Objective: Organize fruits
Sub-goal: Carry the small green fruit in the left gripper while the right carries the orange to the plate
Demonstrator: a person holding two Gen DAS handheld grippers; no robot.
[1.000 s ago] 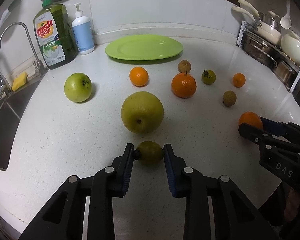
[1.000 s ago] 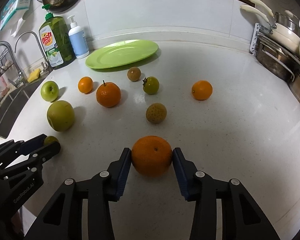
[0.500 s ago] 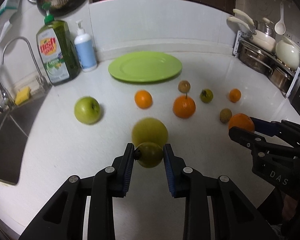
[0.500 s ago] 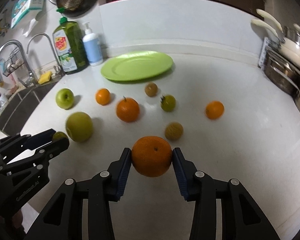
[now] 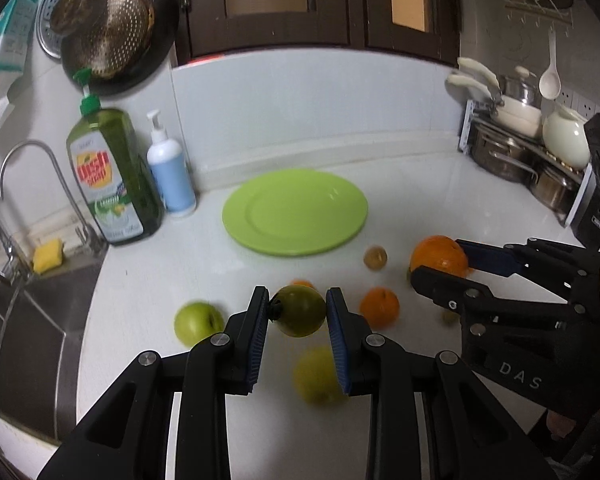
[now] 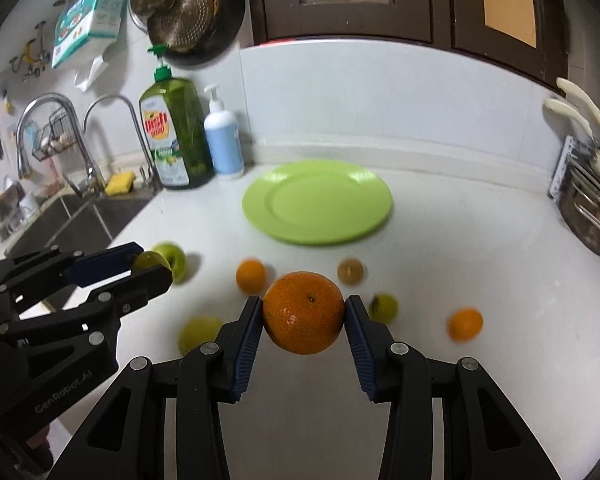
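Observation:
My left gripper (image 5: 298, 310) is shut on a small green fruit (image 5: 300, 310) and holds it above the counter. My right gripper (image 6: 304, 312) is shut on a large orange (image 6: 304, 312), also lifted; it shows in the left wrist view (image 5: 440, 258). A green plate (image 5: 296, 212) lies empty at the back of the white counter, ahead of both grippers. On the counter below lie a green apple (image 5: 198, 322), a large yellow-green fruit (image 5: 316, 374), an orange with a stem (image 5: 380, 307) and a small brown fruit (image 5: 375, 257).
A dish soap bottle (image 5: 108, 176) and a white pump bottle (image 5: 170, 172) stand left of the plate. The sink (image 5: 24, 320) and tap are at the left. Pots on a rack (image 5: 520, 148) stand at the right. More small fruits (image 6: 465, 323) lie on the right.
Both grippers have lifted their fruits off the counter and risen; the plate now sits lower and nearer in both views. The other fruits stayed put.

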